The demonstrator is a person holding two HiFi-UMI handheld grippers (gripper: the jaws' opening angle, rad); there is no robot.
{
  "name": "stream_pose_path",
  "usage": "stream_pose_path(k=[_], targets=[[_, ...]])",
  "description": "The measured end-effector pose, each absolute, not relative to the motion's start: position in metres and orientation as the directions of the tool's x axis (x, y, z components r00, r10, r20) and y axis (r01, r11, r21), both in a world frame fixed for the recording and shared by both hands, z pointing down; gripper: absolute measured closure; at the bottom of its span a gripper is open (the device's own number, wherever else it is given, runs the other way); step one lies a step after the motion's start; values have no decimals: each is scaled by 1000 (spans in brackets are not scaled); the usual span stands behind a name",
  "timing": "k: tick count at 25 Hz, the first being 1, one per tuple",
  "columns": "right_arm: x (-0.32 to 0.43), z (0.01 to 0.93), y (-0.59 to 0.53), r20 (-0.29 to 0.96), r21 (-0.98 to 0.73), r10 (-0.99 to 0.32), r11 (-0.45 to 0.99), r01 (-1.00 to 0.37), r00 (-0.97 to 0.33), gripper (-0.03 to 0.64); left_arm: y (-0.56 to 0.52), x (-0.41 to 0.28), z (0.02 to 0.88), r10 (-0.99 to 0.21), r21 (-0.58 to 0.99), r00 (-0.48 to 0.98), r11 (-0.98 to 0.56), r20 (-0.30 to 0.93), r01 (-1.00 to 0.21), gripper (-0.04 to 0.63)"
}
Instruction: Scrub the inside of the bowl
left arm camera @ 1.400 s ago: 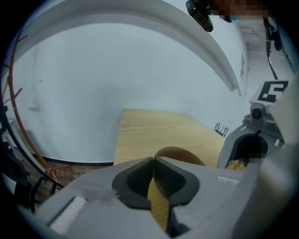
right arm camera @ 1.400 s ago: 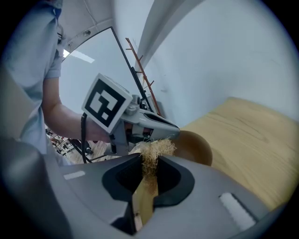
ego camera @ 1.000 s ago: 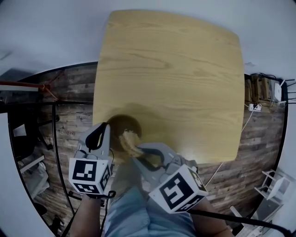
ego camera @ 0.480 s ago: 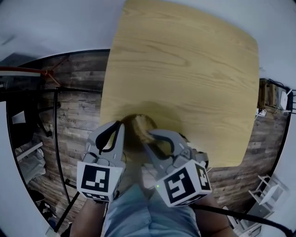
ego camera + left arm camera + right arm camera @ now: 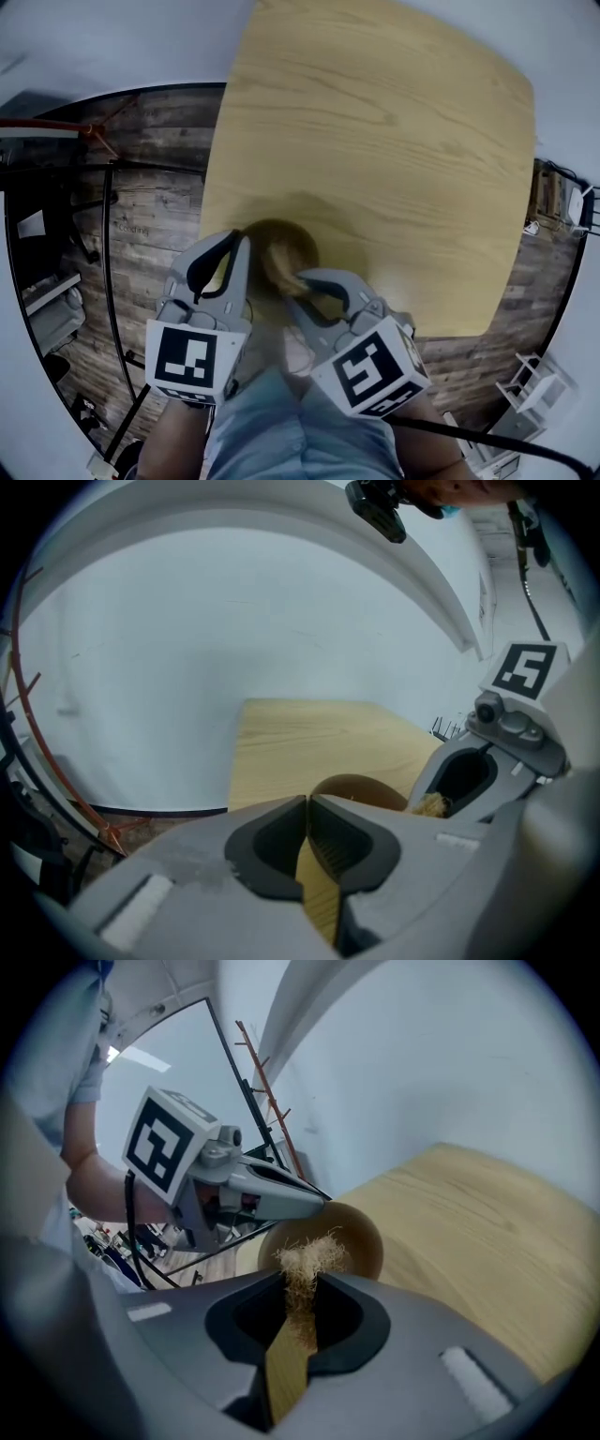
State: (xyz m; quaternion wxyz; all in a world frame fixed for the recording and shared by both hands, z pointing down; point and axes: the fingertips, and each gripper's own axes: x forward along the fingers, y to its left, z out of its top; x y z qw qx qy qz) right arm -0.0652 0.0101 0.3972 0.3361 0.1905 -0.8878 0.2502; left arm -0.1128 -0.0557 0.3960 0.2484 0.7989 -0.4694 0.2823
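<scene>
A small brown bowl [image 5: 281,242] stands near the front left edge of the light wooden table [image 5: 394,141]. My left gripper [image 5: 240,249] is shut on the bowl's left rim; in the left gripper view its jaws [image 5: 307,806] meet in front of the bowl [image 5: 366,789]. My right gripper [image 5: 292,281] is shut on a brush with a flat wooden handle [image 5: 284,1372]. The brush's straw bristles [image 5: 306,1258] reach into the bowl [image 5: 352,1237]. The left gripper [image 5: 314,1206] touches the rim there.
The table's front edge lies just under both grippers, above my lap [image 5: 281,422]. A dark plank floor [image 5: 150,225] surrounds the table. A black metal frame [image 5: 108,272] and a red pole [image 5: 47,131] stand at the left, cables [image 5: 553,202] at the right.
The right gripper has shifted the brush a little inside the bowl. The left gripper stays on the rim. The head camera has drifted, so the table sits slightly differently in view.
</scene>
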Motion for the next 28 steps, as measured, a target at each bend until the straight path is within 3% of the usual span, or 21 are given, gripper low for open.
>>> stream_pose_path(k=[14, 28], targets=[[-63, 353, 52, 596, -354, -169, 822, -446, -785, 561, -53, -113, 405, -613, 94, 389, -456, 688, -885, 557], [-20, 306, 43, 528, -246, -388, 781, -574, -755, 560, -41, -126, 404, -686, 149, 369, -359, 628, -921, 548]])
